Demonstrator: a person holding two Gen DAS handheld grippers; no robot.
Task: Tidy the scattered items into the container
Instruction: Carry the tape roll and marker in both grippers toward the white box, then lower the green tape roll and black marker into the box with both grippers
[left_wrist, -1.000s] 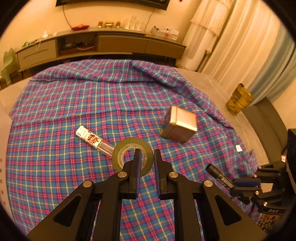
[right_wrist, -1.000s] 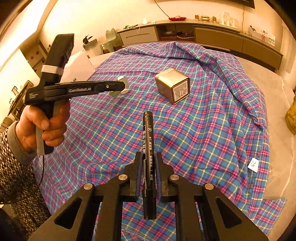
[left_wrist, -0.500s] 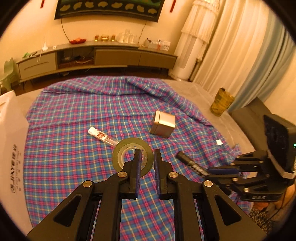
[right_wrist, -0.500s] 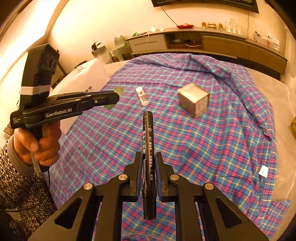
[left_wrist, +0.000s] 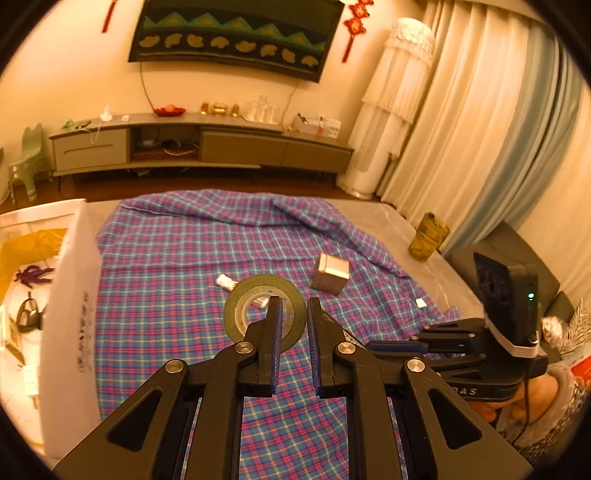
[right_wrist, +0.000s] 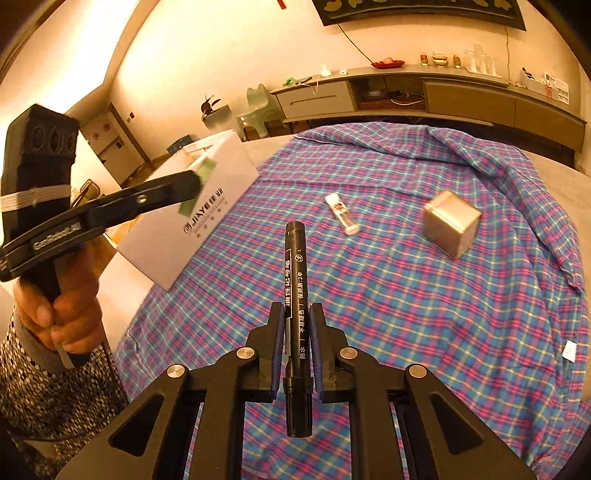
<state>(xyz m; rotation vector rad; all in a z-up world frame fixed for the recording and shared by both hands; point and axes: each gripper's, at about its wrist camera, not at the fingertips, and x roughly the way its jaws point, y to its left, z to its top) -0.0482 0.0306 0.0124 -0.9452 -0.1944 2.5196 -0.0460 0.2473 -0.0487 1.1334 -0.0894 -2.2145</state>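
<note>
A: Dark green tape, a full roll (left_wrist: 265, 314), is clamped by its rim in the left gripper (left_wrist: 294, 320); the ring is stood on edge just ahead of the fingertips, its hollow core turned to the camera. Where is the container placed relative to it?

B: The white box (left_wrist: 70, 295) is found to the left of that gripper and slightly forward, its open top showing items already inside. In the right wrist view the left gripper (right_wrist: 192, 182) is seen held up close to the box's near wall (right_wrist: 207, 206), so the left hand is judged the nearer of the two.

A: And the right gripper (right_wrist: 297, 321)?

B: It is closed on a black marker (right_wrist: 295, 295), whose long axis is run straight forward along the fingers, cap end ahead. The box is lain forward and left of it, farther off.

A: What is left on the plaid cloth (right_wrist: 406, 295)?

B: A small white tube (right_wrist: 341, 214) and a metal tin cube (right_wrist: 451, 223), both ahead of the marker tip and to its right, well apart from the box.
</note>
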